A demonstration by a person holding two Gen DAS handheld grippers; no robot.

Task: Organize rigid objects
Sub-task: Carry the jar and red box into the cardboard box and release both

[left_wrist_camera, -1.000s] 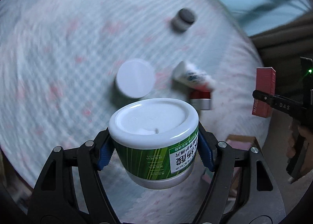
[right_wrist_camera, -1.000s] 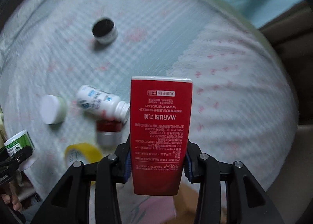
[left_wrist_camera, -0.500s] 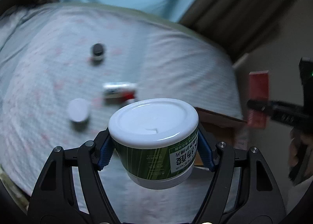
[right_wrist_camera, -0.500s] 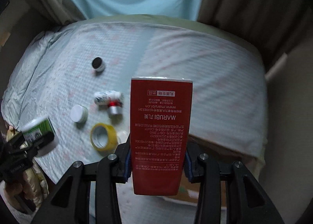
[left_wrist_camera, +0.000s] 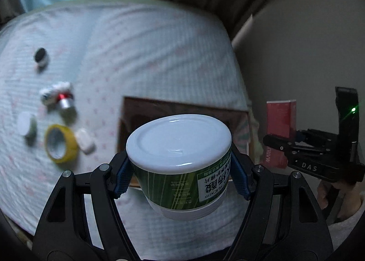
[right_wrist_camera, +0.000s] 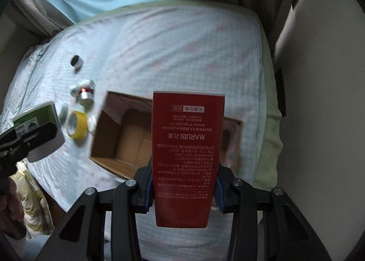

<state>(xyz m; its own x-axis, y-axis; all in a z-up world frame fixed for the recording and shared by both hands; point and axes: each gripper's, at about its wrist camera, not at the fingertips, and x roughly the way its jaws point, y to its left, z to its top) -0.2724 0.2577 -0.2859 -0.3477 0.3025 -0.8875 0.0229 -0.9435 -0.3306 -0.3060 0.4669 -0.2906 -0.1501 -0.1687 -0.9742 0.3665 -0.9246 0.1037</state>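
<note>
Both wrist cameras hang high above the bed (left_wrist_camera: 141,40), looking down and forward along their own fingers, each with its held item filling the near foreground. They share the open box (right_wrist_camera: 121,138) and the small clutter beside it. The left view catches the right gripper (left_wrist_camera: 280,144) at its right edge; the right view catches the left gripper (right_wrist_camera: 27,133) at its left edge.

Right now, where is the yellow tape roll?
The yellow tape roll lies on the bed, just left of the open cardboard box, below the small red-capped bottle.
</note>
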